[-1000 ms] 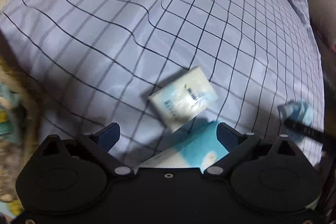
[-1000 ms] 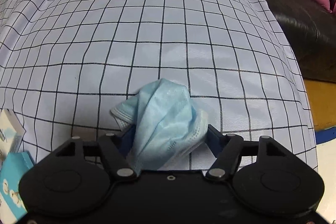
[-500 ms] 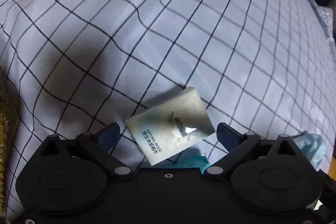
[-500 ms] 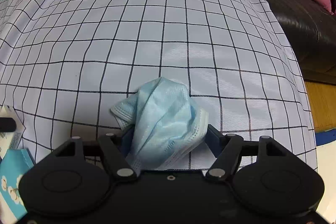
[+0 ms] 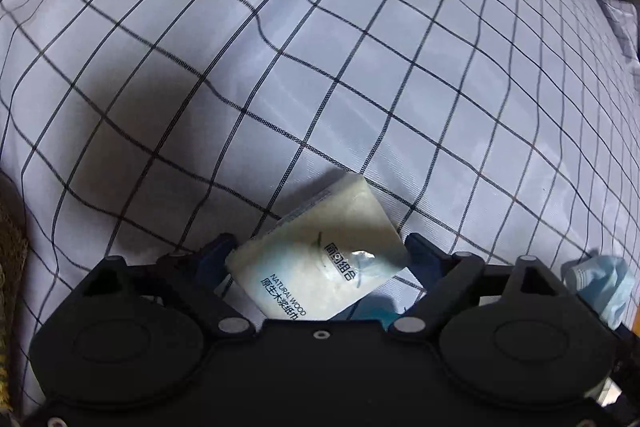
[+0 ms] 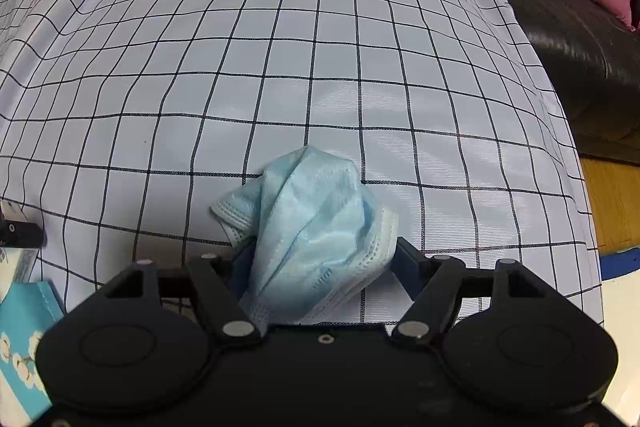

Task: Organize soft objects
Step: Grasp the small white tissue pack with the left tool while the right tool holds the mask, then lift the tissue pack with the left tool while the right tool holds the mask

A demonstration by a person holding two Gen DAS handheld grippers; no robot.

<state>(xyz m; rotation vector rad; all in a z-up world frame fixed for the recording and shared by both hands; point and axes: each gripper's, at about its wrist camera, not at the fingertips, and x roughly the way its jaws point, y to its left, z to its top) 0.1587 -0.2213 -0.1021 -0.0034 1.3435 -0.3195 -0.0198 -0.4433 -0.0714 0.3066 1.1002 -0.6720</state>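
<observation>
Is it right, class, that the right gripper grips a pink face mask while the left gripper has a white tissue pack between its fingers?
Not quite: the face mask in the right gripper is light blue, as the right wrist view shows. The left gripper does have the white tissue pack between its fingers.
</observation>
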